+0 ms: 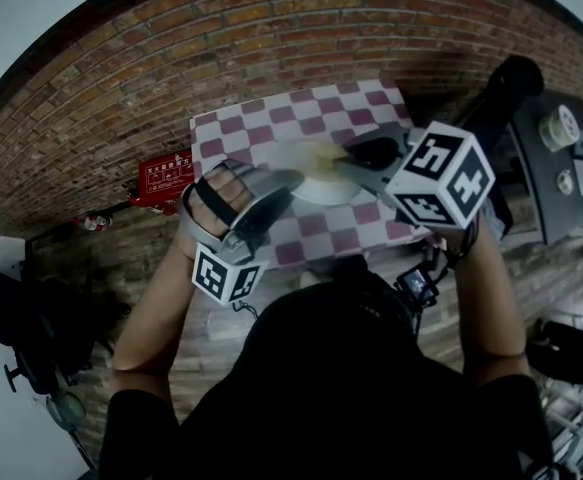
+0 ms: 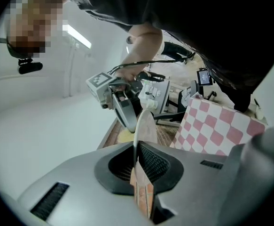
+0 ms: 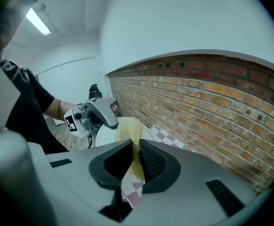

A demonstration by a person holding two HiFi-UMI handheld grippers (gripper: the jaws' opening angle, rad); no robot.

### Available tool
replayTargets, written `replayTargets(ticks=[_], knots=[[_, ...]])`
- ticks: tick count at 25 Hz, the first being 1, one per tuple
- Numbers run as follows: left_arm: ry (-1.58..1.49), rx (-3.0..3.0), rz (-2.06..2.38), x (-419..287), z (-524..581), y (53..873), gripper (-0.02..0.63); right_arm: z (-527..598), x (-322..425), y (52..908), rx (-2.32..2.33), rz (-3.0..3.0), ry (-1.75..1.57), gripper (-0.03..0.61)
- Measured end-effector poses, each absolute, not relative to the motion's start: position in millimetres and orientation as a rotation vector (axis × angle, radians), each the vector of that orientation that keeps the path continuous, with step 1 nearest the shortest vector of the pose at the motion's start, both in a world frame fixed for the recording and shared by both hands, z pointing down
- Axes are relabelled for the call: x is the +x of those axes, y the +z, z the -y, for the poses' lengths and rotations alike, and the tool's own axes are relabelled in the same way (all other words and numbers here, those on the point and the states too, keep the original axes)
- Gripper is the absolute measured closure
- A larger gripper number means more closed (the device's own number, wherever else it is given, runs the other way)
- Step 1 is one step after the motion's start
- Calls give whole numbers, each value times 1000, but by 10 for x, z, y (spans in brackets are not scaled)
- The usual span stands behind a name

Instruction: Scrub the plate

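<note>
Left gripper [image 1: 289, 180] clamped on plate [image 1: 323, 190] rim, right gripper [image 1: 351, 158] pinching yellow scrubber [image 3: 129, 132], checkered table [image 1: 261, 128] beneath, red box [image 1: 166, 178] only in head view.

White plate [image 1: 323, 190], yellow scrubbing pad [image 3: 129, 132], pink-and-white checked tablecloth [image 1: 261, 128], red-brown brickwork [image 1: 171, 68].

1. Red brick wall [image 1: 271, 38] at the back, plain white above it.
2. Table [image 1: 261, 118] with a pink-and-white checked cover sits up against it.
3. Strip light [image 3: 38, 21] on the white ceiling.
</note>
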State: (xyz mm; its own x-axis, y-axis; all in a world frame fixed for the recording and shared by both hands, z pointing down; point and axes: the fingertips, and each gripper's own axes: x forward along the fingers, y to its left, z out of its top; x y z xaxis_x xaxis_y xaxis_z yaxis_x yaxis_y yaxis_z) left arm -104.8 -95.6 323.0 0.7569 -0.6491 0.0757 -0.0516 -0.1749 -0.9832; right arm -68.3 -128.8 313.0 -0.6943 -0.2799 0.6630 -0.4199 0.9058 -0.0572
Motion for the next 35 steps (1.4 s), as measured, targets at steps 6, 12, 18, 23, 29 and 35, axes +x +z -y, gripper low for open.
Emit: replayTargets(ticks=[6,12,18,23,29,35], knots=[[-558,-1692,-540,-949,869,3223,589,1565,-379,3408,608,2313,343,532],[-521,-1697,-479,-721,723,3243,589,1678,-599,3466,615,2303,300,532],[-562,-1695,-500,-808,799,3290,589,1302,-903,3164,495,2389,229,532],[-599,-1696,-517,-930,832,3339,591,1190,-737,3200,495,2376,256,532],[-603,-1695,-509,-943,817,3360,589,1430,-441,3536,573,2301,347,532],[-557,-1711,-464,-714,688,3345,589,1704,-491,3714,629,2283,371,532]])
